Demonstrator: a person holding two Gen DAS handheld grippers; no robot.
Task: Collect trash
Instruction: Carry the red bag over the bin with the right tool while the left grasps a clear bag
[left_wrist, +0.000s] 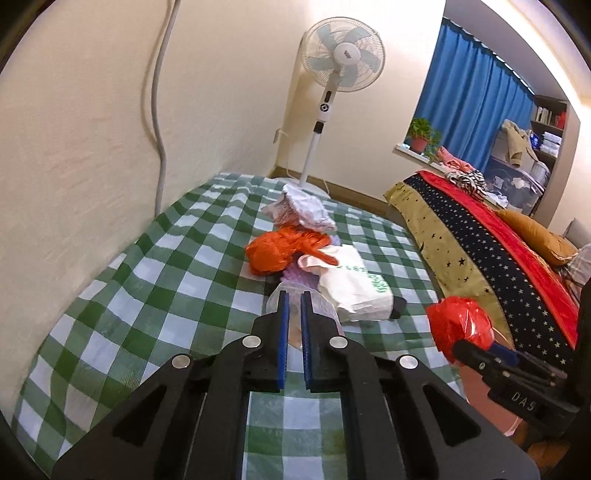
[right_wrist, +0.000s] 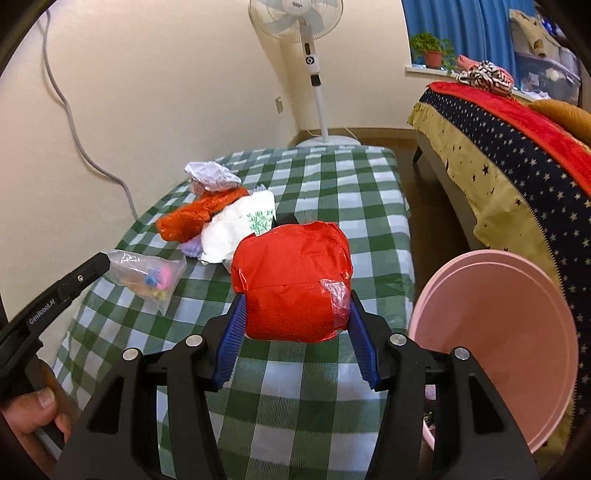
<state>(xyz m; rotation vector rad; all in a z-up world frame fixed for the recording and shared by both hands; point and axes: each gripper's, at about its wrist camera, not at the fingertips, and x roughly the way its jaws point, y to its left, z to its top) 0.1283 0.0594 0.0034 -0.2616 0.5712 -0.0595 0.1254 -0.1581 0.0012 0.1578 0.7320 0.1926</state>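
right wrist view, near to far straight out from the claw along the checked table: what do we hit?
Right claw → red plastic bundle it grips → white bag with green print → orange plastic bag → crumpled white paper wad → far edge of the green checked table → standing fan.

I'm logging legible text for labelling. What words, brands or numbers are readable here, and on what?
"GenRobot.AI": side of the left claw, seen by the right wrist camera.
"DAS": body of the right claw, seen by the left wrist camera; it may be cut off.
Fan hub badge: too small.
White bag green print: blurred.
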